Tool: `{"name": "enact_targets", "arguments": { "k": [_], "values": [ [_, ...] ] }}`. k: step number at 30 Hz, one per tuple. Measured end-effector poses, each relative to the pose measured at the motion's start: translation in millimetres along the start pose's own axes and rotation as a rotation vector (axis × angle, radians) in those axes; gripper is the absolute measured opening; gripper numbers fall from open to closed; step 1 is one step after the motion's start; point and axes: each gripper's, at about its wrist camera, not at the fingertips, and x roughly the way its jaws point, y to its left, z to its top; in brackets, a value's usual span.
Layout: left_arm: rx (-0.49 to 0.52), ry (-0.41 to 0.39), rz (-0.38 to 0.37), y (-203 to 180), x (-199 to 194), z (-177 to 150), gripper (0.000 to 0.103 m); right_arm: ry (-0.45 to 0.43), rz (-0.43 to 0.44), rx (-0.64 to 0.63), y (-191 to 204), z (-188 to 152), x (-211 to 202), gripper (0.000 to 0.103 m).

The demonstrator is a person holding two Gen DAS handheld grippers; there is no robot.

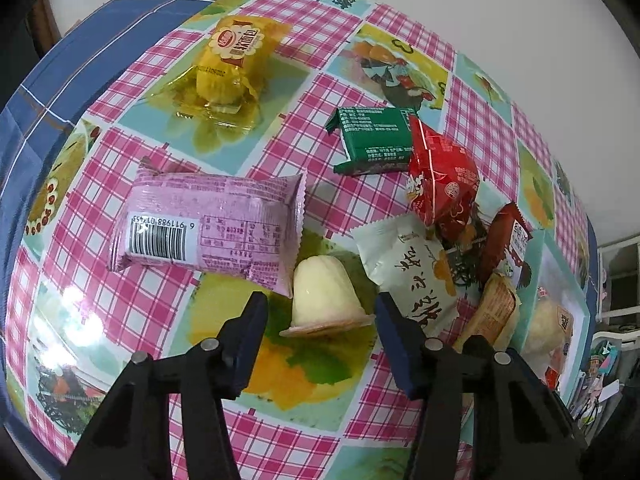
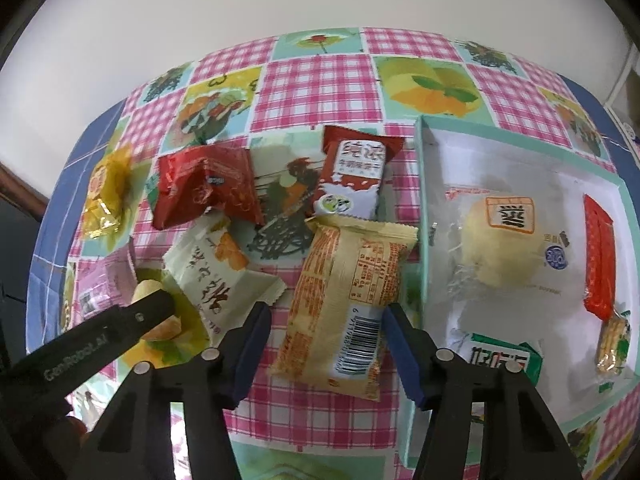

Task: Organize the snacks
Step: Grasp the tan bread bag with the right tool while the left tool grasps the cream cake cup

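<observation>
My left gripper (image 1: 320, 314) points down at the table and is open. A pale yellow jelly cup (image 1: 324, 300) stands upside down between its blue pads (image 1: 248, 344), and a thin gap shows on the left side. My right gripper (image 2: 326, 312) is open around a yellow-orange snack packet (image 2: 348, 300) that lies flat. Its right pad (image 2: 404, 356) sits at the packet's edge, while the left pad stands a little apart. A teal-rimmed white tray (image 2: 422, 200) lies just right of that packet.
The tray holds a clear-wrapped round cake (image 2: 500, 248), a red packet (image 2: 598, 256), a green packet (image 2: 500, 356) and a small biscuit (image 2: 612, 340). On the checked cloth lie a pink packet (image 1: 208, 224), a yellow-wrapped cake (image 1: 228, 68), a green packet (image 1: 372, 140), a red bag (image 1: 440, 180), a white packet (image 1: 416, 276) and a brown packet (image 2: 352, 176).
</observation>
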Motion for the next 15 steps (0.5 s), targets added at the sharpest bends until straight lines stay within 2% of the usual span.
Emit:
{"name": "enact_targets", "arguments": {
  "k": [8, 15],
  "values": [
    [-0.029, 0.011, 0.011, 10.0, 3.8, -0.9, 0.056, 0.031, 0.056, -0.024, 7.8, -1.2, 5.1, 0.059],
    [-0.044, 0.008, 0.008, 18.4, 1.8, -0.3, 0.056, 0.025, 0.081, -0.02, 9.3, -0.8, 6.0, 0.059]
  ]
}}
